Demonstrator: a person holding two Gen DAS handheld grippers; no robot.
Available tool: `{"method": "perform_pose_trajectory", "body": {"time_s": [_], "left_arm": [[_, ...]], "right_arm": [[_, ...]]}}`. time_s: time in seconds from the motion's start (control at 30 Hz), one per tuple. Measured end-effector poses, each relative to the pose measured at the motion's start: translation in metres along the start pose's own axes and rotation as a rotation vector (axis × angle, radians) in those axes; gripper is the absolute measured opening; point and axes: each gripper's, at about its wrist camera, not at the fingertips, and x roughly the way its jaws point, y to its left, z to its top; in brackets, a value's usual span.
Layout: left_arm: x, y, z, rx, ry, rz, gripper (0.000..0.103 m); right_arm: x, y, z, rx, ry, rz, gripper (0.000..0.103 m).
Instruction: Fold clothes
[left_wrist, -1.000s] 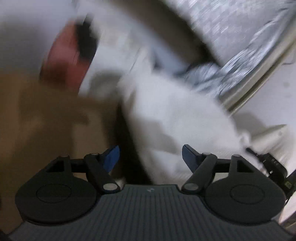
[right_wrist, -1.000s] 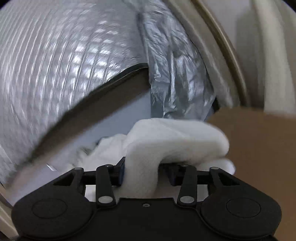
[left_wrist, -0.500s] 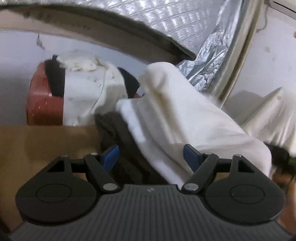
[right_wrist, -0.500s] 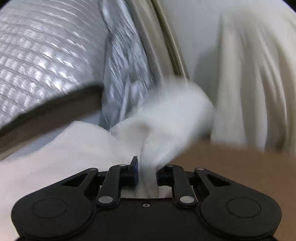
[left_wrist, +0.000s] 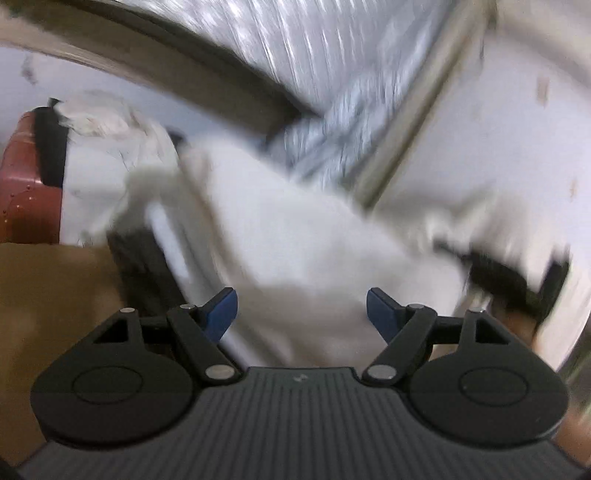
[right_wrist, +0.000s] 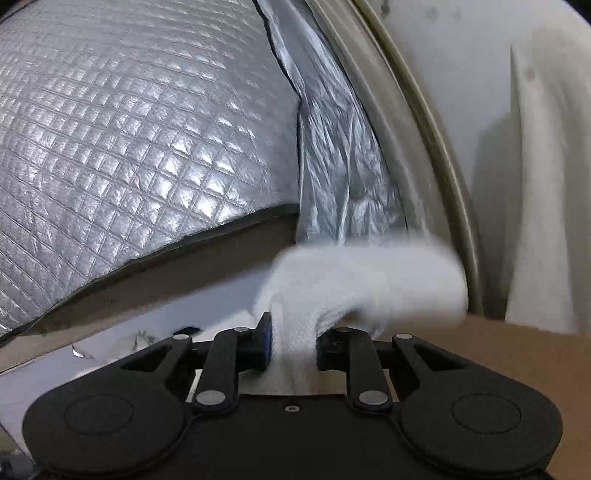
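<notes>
A white garment (left_wrist: 295, 236) lies bunched across the brown table (left_wrist: 48, 295), just ahead of my left gripper (left_wrist: 302, 312). Its blue pads (left_wrist: 221, 310) stand wide apart and are opening a little more, and they do not press on the cloth. In the right wrist view my right gripper (right_wrist: 295, 345) pinches a thick fold of the white garment (right_wrist: 369, 284), which arches up and over to the right. Its jaws are easing open, with the cloth still filling the gap. A dark blurred shape (left_wrist: 517, 280) sits at the garment's right end.
A red case (left_wrist: 22, 184) at the back left carries a pile of white clothes (left_wrist: 110, 147). A dark garment (left_wrist: 144, 258) lies beside it. Silver quilted foil (right_wrist: 129, 147) and a metal frame (right_wrist: 424, 147) rise behind. White cloth (right_wrist: 546, 184) hangs at the right.
The right gripper's jaws have narrowed on the white fold and the fold has swung right. The left view has rolled and shifted, and the garment now spreads further across it.
</notes>
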Motion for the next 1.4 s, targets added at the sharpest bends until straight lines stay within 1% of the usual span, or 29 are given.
{"method": "perform_pose_trajectory", "body": {"time_s": [0.03, 0.07, 0.1, 0.13, 0.2, 0.23, 0.27, 0.3, 0.33, 0.37, 0.43, 0.5, 0.53, 0.6, 0.63, 0.67, 0.77, 0.8, 0.9, 1.0, 1.07, 1.13, 1.2, 1.3, 1.37, 1.4], "left_arm": [[0.007, -0.007, -0.003, 0.032, 0.042, 0.04, 0.085], [0.015, -0.014, -0.007, 0.064, 0.084, 0.08, 0.09], [0.022, -0.02, -0.01, 0.096, 0.126, 0.12, 0.092], [0.025, -0.019, -0.01, 0.077, 0.15, 0.121, 0.094], [0.023, -0.018, -0.009, 0.068, 0.144, 0.124, 0.094], [0.021, -0.018, -0.008, 0.067, 0.138, 0.126, 0.093], [0.02, -0.017, -0.007, 0.067, 0.132, 0.129, 0.093], [0.018, -0.019, -0.006, 0.08, 0.11, 0.141, 0.093], [0.015, -0.021, -0.006, 0.096, 0.084, 0.156, 0.093], [0.012, -0.023, -0.005, 0.113, 0.058, 0.17, 0.093], [0.006, -0.026, -0.004, 0.115, 0.03, 0.162, 0.092], [0.009, -0.023, -0.005, 0.094, 0.051, 0.157, 0.094], [0.011, -0.02, -0.006, 0.075, 0.07, 0.157, 0.095], [0.015, -0.011, -0.006, 0.025, 0.108, 0.158, 0.097], [0.018, -0.006, -0.006, 0.001, 0.137, 0.16, 0.098], [0.021, -0.001, -0.007, -0.02, 0.156, 0.151, 0.102], [0.023, 0.012, -0.008, -0.077, 0.182, 0.105, 0.103], [0.023, 0.013, -0.007, -0.076, 0.182, 0.102, 0.103], [0.019, 0.008, -0.005, -0.022, 0.144, 0.136, 0.103], [0.022, 0.004, -0.005, 0.008, 0.139, 0.145, 0.103], [0.022, 0.002, -0.004, -0.007, 0.15, 0.138, 0.103], [0.019, 0.0, -0.002, -0.007, 0.149, 0.145, 0.103], [0.016, -0.003, -0.002, 0.014, 0.131, 0.166, 0.103], [0.009, -0.009, 0.002, 0.016, 0.126, 0.207, 0.103], [0.003, -0.017, 0.004, 0.026, 0.147, 0.212, 0.103], [-0.001, -0.022, 0.005, 0.044, 0.163, 0.212, 0.103]], "right_arm": [[0.009, -0.011, -0.004, 0.024, 0.074, -0.087, 0.056], [0.016, -0.021, -0.009, 0.043, 0.143, -0.152, 0.069], [0.014, -0.027, -0.011, 0.074, 0.158, -0.177, 0.069], [0.011, -0.032, -0.013, 0.108, 0.163, -0.196, 0.069], [-0.001, -0.034, -0.012, 0.197, 0.139, -0.242, 0.069], [-0.011, -0.028, -0.011, 0.211, 0.103, -0.262, 0.066], [-0.021, -0.018, -0.01, 0.186, 0.059, -0.27, 0.063], [-0.035, -0.002, -0.011, 0.13, 0.0, -0.271, 0.063], [-0.048, 0.015, -0.012, 0.069, -0.064, -0.241, 0.063], [-0.056, 0.034, -0.017, 0.01, -0.098, -0.173, 0.063], [-0.071, 0.07, -0.029, -0.106, -0.154, -0.024, 0.063], [-0.067, 0.102, -0.044, -0.232, -0.123, 0.089, 0.064], [-0.06, 0.117, -0.056, -0.322, -0.079, 0.115, 0.064], [-0.035, 0.132, -0.086, -0.455, 0.019, 0.081, 0.066], [-0.028, 0.132, -0.102, -0.48, 0.013, 0.062, 0.068], [-0.021, 0.132, -0.118, -0.5, -0.006, 0.046, 0.071], [-0.036, 0.129, -0.129, -0.42, -0.085, 0.026, 0.072], [-0.041, 0.13, -0.129, -0.405, -0.112, 0.009, 0.072], [-0.064, 0.128, -0.138, -0.397, -0.214, -0.084, 0.072], [-0.076, 0.118, -0.143, -0.356, -0.194, -0.086, 0.072], [-0.089, 0.112, -0.144, -0.332, -0.161, -0.095, 0.073], [-0.106, 0.103, -0.143, -0.251, -0.118, -0.094, 0.073], [-0.126, 0.095, -0.143, -0.164, -0.072, -0.156, 0.073], [-0.155, 0.106, -0.147, -0.168, -0.045, -0.336, 0.073], [-0.178, 0.117, -0.15, -0.154, -0.041, -0.389, 0.073], [-0.19, 0.123, -0.151, -0.142, -0.041, -0.391, 0.073]]}}
